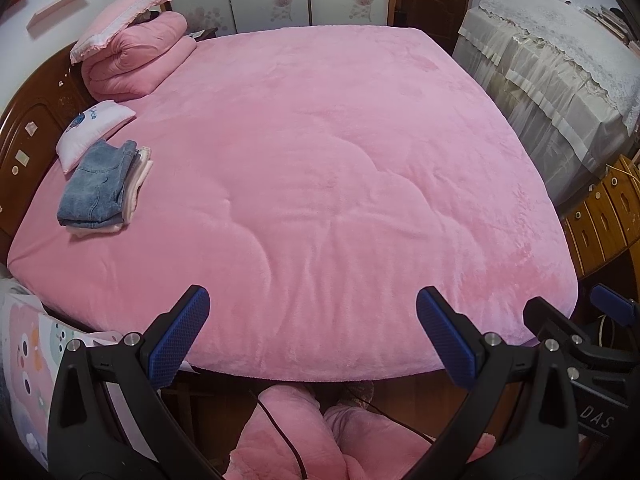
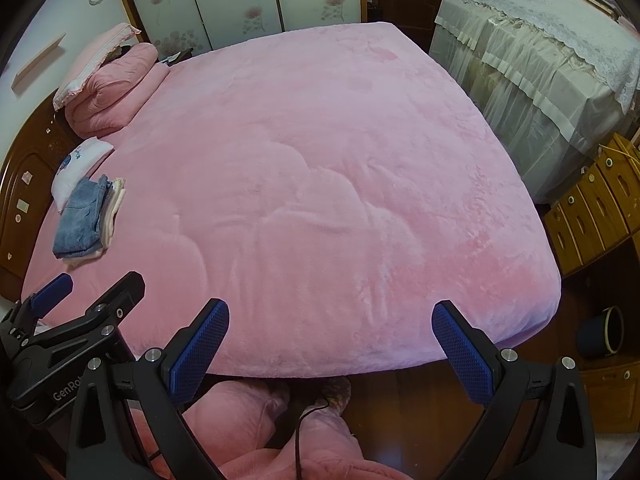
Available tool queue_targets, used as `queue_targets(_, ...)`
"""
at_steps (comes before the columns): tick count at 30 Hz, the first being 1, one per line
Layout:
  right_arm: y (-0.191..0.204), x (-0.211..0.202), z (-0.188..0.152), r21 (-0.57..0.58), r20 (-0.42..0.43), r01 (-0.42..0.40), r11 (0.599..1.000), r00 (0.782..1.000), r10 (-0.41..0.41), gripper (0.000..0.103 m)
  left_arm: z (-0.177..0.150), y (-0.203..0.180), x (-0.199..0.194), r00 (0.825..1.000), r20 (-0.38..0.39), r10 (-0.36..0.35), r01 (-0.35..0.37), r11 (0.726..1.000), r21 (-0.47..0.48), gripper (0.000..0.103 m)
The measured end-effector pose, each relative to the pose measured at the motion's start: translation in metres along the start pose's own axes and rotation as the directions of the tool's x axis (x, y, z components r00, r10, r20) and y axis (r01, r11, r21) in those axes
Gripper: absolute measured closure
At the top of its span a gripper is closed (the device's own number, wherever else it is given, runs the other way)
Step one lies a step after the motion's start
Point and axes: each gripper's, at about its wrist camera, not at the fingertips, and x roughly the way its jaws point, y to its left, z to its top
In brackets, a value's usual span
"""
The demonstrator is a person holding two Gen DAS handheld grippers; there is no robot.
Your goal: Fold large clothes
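The left gripper (image 1: 313,316) is spread wide, its 2 blue-padded fingers (image 1: 180,336) far apart with nothing between them, held above the near edge of the pink bed cover (image 1: 320,160) without touching it. The right gripper (image 2: 330,330) is equally wide open and empty, its blue pads (image 2: 464,354) also poised over that near edge; the 2 tools sit side by side, each one showing at the margin of the other's view. The task's clothing lies well away from both: a folded stack of clothes (image 1: 100,188) with blue denim on top and pale layers beneath rests near the left side of the bed, close to the dark wooden headboard (image 1: 28,136) and touching a small white pillow (image 1: 94,130). Farther back, a rolled pink quilt (image 1: 136,60) carries a pink frilled pillow (image 1: 120,20). At the right stands furniture draped in a lace cloth (image 1: 560,68). Below the grippers, pink plush fabric (image 1: 288,440) is crossed by a dark cable.
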Motion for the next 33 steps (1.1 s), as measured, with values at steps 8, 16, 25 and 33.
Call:
queue_targets(8,-0.005,0.002,-0.001,-0.001,-0.003,-0.017,1.0,1.0,0.017,0.001,-0.004,-0.002,-0.008,1.0,0.017,0.018,-0.018,1.0,-0.001,0.001)
queue_targets(16,-0.007,0.002,-0.003,0.003,-0.002,-0.015,1.0,1.0,0.015,0.001,-0.003,-0.005,-0.01,1.0,0.022,0.018,-0.018,1.0,0.012,0.001)
queue_targets(25,-0.009,0.003,-0.006,0.043,-0.014,-0.001,0.999,1.0,0.002,0.001,0.001,-0.011,-0.01,1.0,0.02,0.016,-0.017,0.999,0.046,0.001)
queue_targets(33,-0.009,0.005,-0.005,0.074,-0.007,-0.022,0.997,1.0,0.022,0.001,0.005,-0.012,-0.012,0.998,0.041,0.039,-0.041,0.998,0.054,0.001)
